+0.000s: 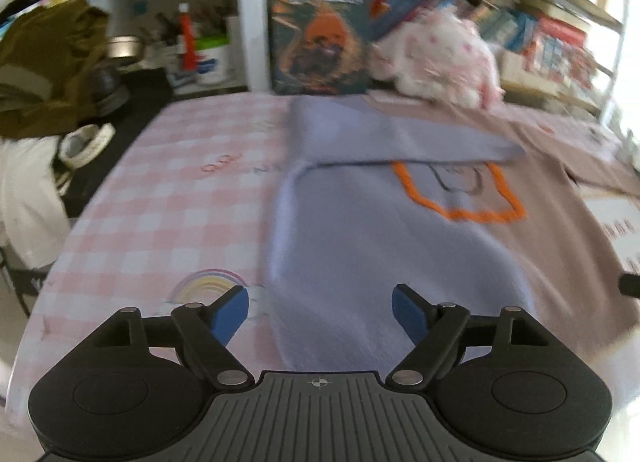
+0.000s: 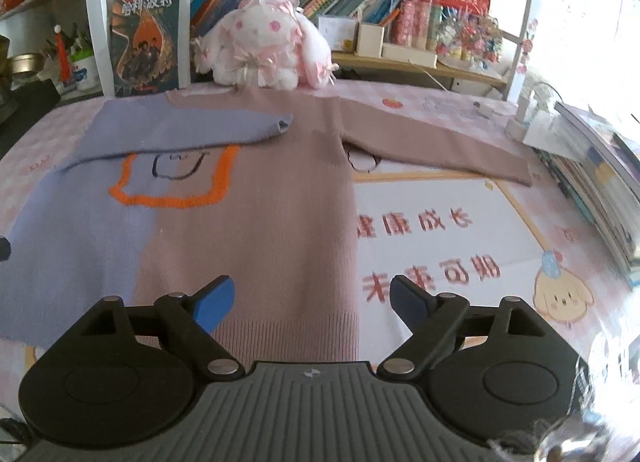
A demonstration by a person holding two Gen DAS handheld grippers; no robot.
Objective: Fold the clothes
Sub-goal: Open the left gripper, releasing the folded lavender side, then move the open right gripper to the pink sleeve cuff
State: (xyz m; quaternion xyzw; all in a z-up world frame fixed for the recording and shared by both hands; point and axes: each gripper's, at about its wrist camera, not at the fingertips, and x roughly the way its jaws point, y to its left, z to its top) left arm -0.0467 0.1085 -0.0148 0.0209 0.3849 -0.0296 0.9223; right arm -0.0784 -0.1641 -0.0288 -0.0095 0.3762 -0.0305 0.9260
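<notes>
A sweater, lavender on its left half and dusty pink on its right half, lies flat on the table with an orange outlined patch on the chest. The lavender sleeve is folded across the chest. The pink sleeve stretches out to the right. My left gripper is open and empty above the lavender hem. My right gripper is open and empty above the pink hem.
The table has a pink checked cloth and a printed mat. A plush rabbit, a book box and bookshelves stand at the back. Stacked books lie at the right edge. An olive garment hangs left.
</notes>
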